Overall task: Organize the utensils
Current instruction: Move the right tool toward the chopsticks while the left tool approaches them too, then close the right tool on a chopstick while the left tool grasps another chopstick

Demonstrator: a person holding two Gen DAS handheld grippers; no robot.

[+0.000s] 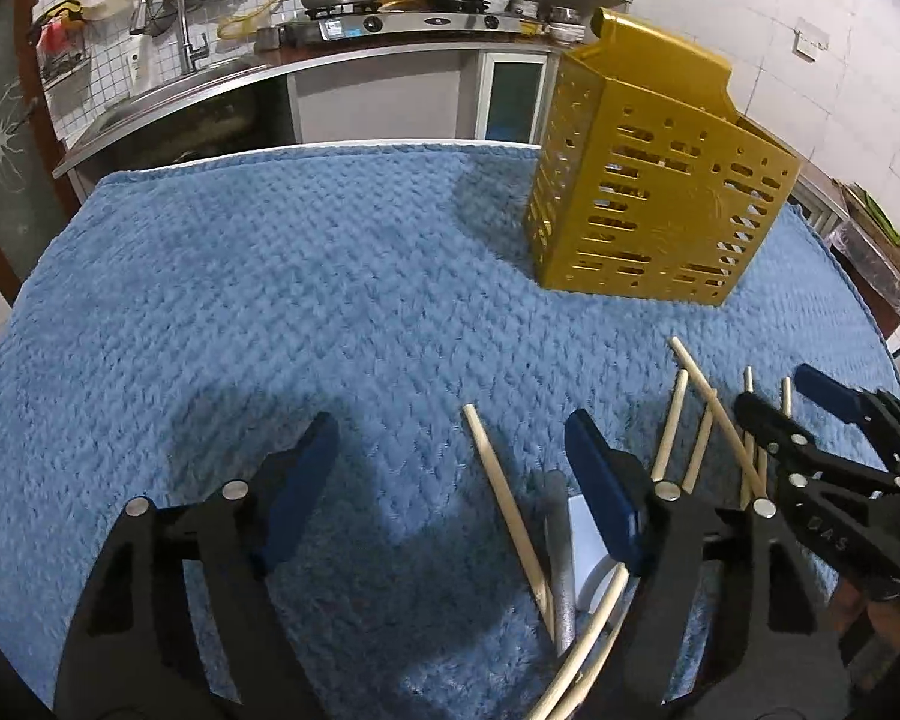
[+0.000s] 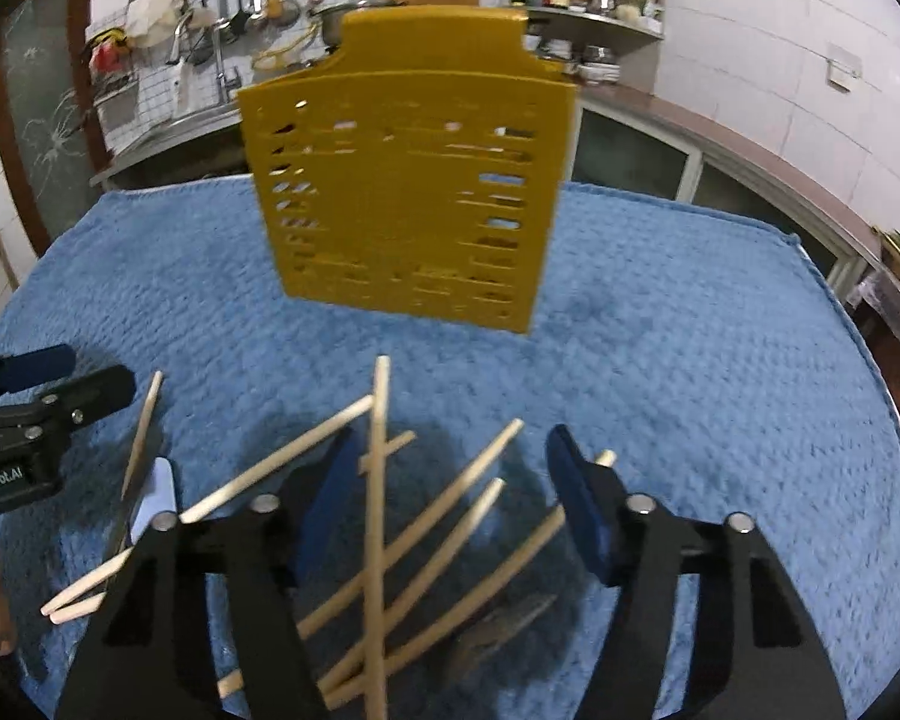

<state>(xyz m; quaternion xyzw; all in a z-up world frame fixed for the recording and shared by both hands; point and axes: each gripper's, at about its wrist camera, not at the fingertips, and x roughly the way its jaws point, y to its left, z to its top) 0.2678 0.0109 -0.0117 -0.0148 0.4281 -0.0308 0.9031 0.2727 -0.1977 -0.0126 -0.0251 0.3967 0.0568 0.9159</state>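
- Lying loose on the blue towel (image 2: 720, 360), well short of the yellow holder (image 2: 408, 198), the chopsticks (image 2: 426, 534) remain unsorted; nothing appears done.
- Right gripper (image 2: 450, 498) hangs spread and unloaded above them.
- Left gripper (image 1: 450, 474), nearer one stray stick, gapes too.

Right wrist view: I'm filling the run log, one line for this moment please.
left gripper: open | right gripper: open over scattered pale wooden chopsticks | yellow perforated plastic utensil holder: upright on blue towel

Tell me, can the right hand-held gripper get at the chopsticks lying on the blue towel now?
Probably yes. The right hand-held gripper is open directly above the chopsticks, and nothing lies between them. The left hand-held gripper stays off to one side.
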